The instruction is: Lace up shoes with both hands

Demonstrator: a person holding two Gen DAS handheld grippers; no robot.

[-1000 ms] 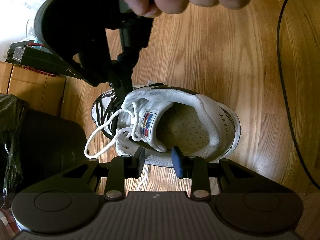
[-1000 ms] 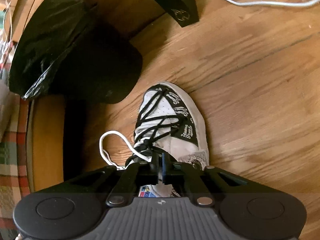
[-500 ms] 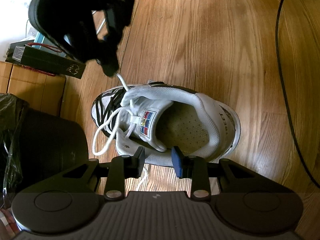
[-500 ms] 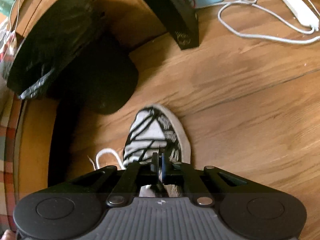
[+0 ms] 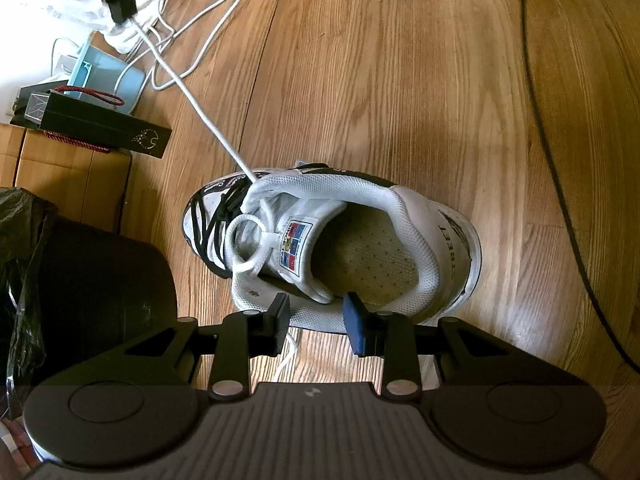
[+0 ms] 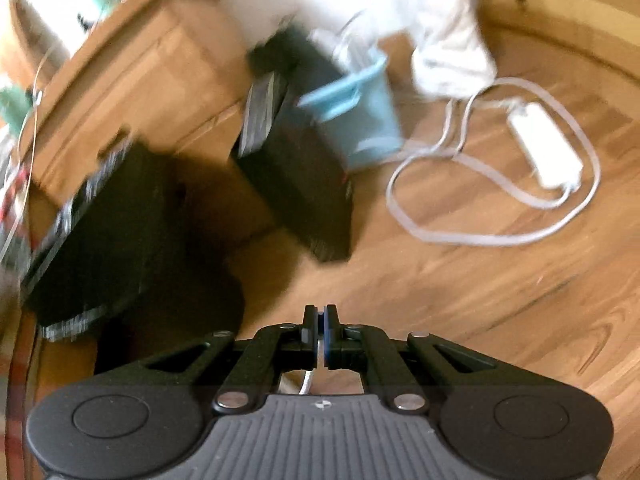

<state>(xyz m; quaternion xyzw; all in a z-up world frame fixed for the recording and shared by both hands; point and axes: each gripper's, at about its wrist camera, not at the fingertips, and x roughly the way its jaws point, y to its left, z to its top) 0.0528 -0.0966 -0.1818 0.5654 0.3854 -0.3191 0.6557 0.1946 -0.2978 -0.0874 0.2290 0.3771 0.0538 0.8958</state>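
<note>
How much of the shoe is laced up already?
The black lace already criss-crosses the front of the shoe. Right now the right gripper is shut on the white lace, drawn straight and tight away from the top eyelets. The left gripper waits open beside the shoe. A loose white loop sits by the tongue; no bow is tied yet.

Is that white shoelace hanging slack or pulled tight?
Pulled tight. The white shoelace runs in a straight line from the shoe up to the right gripper, whose jaws are shut on it.
</note>
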